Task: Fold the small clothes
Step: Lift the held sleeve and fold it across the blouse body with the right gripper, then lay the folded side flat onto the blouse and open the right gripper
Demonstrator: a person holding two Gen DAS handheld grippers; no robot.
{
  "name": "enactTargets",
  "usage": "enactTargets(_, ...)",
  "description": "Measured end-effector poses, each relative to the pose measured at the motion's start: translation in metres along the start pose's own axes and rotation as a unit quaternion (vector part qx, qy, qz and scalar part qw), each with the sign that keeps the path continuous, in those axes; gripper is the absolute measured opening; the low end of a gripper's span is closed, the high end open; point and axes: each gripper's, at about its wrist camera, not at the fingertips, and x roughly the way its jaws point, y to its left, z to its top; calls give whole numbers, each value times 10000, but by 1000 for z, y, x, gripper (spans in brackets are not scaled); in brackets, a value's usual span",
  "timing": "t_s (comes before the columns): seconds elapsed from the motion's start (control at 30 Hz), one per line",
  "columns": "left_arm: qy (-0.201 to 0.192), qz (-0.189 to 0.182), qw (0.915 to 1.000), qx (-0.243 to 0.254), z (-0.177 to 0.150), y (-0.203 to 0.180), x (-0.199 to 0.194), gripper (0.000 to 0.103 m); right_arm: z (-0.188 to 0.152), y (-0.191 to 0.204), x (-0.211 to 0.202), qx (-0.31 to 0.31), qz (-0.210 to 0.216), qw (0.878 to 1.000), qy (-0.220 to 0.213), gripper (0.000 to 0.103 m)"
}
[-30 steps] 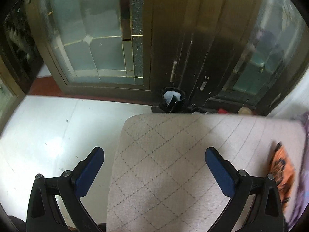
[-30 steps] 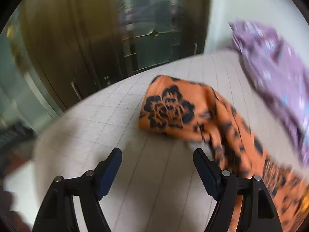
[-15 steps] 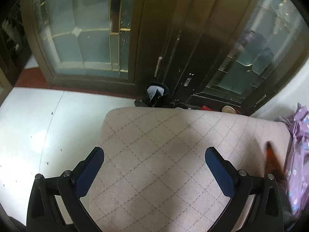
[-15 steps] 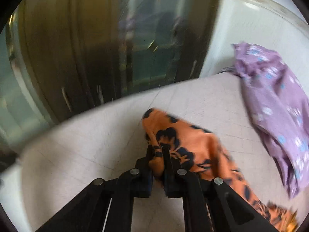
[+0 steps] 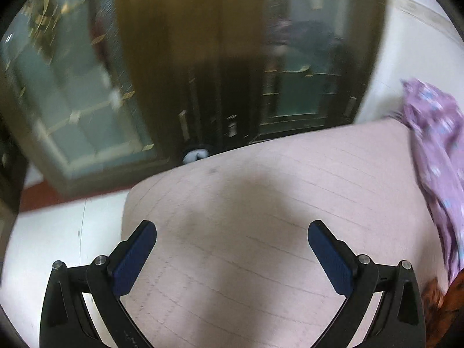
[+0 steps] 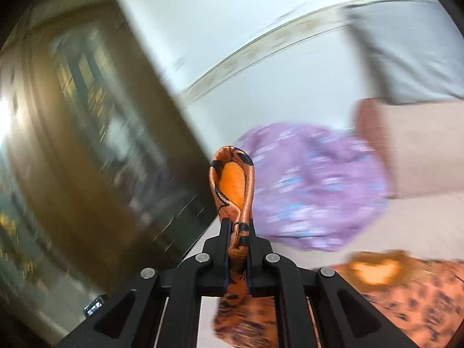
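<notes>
In the right wrist view the right gripper [image 6: 237, 232] sits at the lower centre of the frame with its jaws clenched on a fold of the orange garment with black flower print [image 6: 233, 185]; a loop of that cloth stands up above the fingertips, more of it hangs down between the black linkage bars, and the rest trails off blurred into the lower right corner. Just behind the loop, at centre right, lies a purple garment with pale blue and white flecks [image 6: 313, 185], bunched on the pale quilted surface [image 6: 420, 223]. A pinkish-beige cushion-like block [image 6: 411, 145] fills the right edge above it, and a dark wooden cabinet with glass panes [image 6: 95, 150] takes up the left half, heavily smeared by motion. In the left wrist view the left gripper [image 5: 232, 242] occupies the lower part of the frame with its jaws released and spread wide, blue pads [image 5: 132, 261] facing each other over bare quilted surface [image 5: 246, 232] and nothing between them. The purple garment [image 5: 438, 156] runs down the right edge of that frame, and a scrap of the orange garment [image 5: 443, 304] shows in the lower right corner, beside the right finger's linkage. Dark glazed doors [image 5: 87, 92] fill the upper frame, with white floor [image 5: 58, 232] at lower left.
</notes>
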Motion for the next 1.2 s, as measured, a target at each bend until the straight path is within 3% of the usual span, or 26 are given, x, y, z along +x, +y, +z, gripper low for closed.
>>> enactTargets(0.2, -521, -505, 9918, 1052, -36, -71, -46, 103, -31, -148, -83, 1108, -1023, 9885, -110, 9)
enactTargets(0.3, -801, -871, 9788, 1672, -62, -108, -71, 103, -55, -209, -102, 1644, -1380, 9767, -80, 9)
enactTargets(0.4, -975, -1079, 9620, 2313, -90, -140, -86, 103, -86, -267, -105, 2292, -1435, 9624, 242, 9)
enactTargets(0.53, -948, -1159, 9485, 2792, -116, -165, -86, 103, -126, -317, -103, 3103, -1635, 9334, 759, 14)
enactTargets(0.6, -843, -1190, 9449, 2931, -123, -171, -81, 103, -142, -336, -108, 3389, -1804, 9190, 902, 21)
enactTargets(0.63, -793, -1184, 9436, 2988, -126, -175, -80, 103, -146, -341, -114, 3442, -1839, 9167, 858, 32)
enactTargets(0.67, -742, -1153, 9413, 3085, -130, -178, -77, 103, -149, -347, -123, 3484, -1882, 9153, 736, 52)
enactTargets(0.73, -676, -1118, 9367, 3250, -139, -184, -76, 103, -150, -348, -143, 3419, -1984, 9180, 334, 72)
enactTargets(0.83, -581, -1066, 9302, 3464, -148, -190, -73, 103, -140, -332, -159, 2942, -1842, 9377, -165, 72)
enactTargets(0.9, -560, -1054, 9273, 3547, -154, -193, -71, 103, -133, -314, -152, 2529, -1666, 9529, -143, 68)
enactTargets(1.0, -610, -1012, 9240, 3636, -158, -196, -71, 103, -129, -293, -133, 2036, -1498, 9675, 130, 39)
enactTargets(1.13, -628, -927, 9212, 3726, -161, -197, -69, 103, -141, -289, -99, 1920, -1455, 9691, 530, 37)
enactTargets(1.2, -600, -838, 9190, 3806, -162, -198, -64, 103, -150, -300, -85, 2057, -1665, 9604, 869, 37)
